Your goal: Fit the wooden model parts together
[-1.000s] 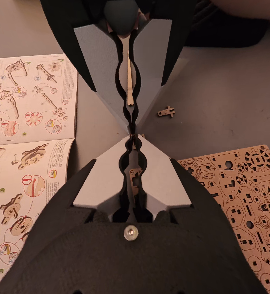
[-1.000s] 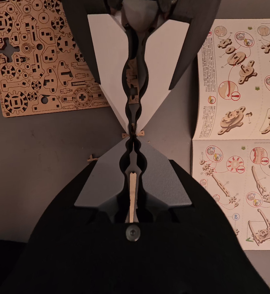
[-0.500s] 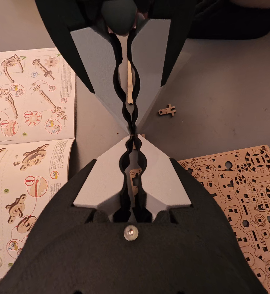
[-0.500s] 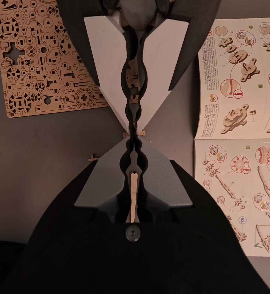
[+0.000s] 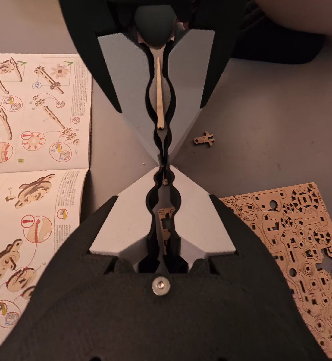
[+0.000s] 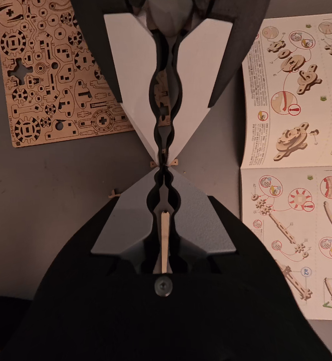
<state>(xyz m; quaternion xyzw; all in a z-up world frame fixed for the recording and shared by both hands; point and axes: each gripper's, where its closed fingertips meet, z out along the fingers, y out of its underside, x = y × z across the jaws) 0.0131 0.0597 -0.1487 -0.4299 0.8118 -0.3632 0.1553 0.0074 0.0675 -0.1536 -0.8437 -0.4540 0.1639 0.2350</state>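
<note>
In the left wrist view my left gripper (image 5: 163, 169) is shut on a flat wooden part with cut-outs (image 5: 166, 230) that stands edge-up between its pale fingers. My right gripper (image 5: 162, 158) comes in from the top, tip to tip with it. In the right wrist view my right gripper (image 6: 164, 172) is shut on a thin wooden strip (image 6: 165, 240). The left gripper (image 6: 163, 156) faces it from above. A small wooden piece (image 6: 175, 162) pokes out on both sides where the tips meet; I cannot tell who holds it.
A laser-cut wooden sheet (image 5: 298, 244) lies on the grey table, also in the right wrist view (image 6: 50, 78). An open instruction booklet (image 5: 34, 136) lies on the other side (image 6: 298, 136). A small loose wooden piece (image 5: 204, 140) lies near the fingertips. My two grippers' fingertips are within a few centimetres of each other. The small loose wooden piece (image 5: 204, 140) is about 5 centimeters from both grippers' fingertips.
Both grippers stay shut and tip to tip. The pair has drifted slightly over the table, so the sheet and booklet have shifted a little in both views.
</note>
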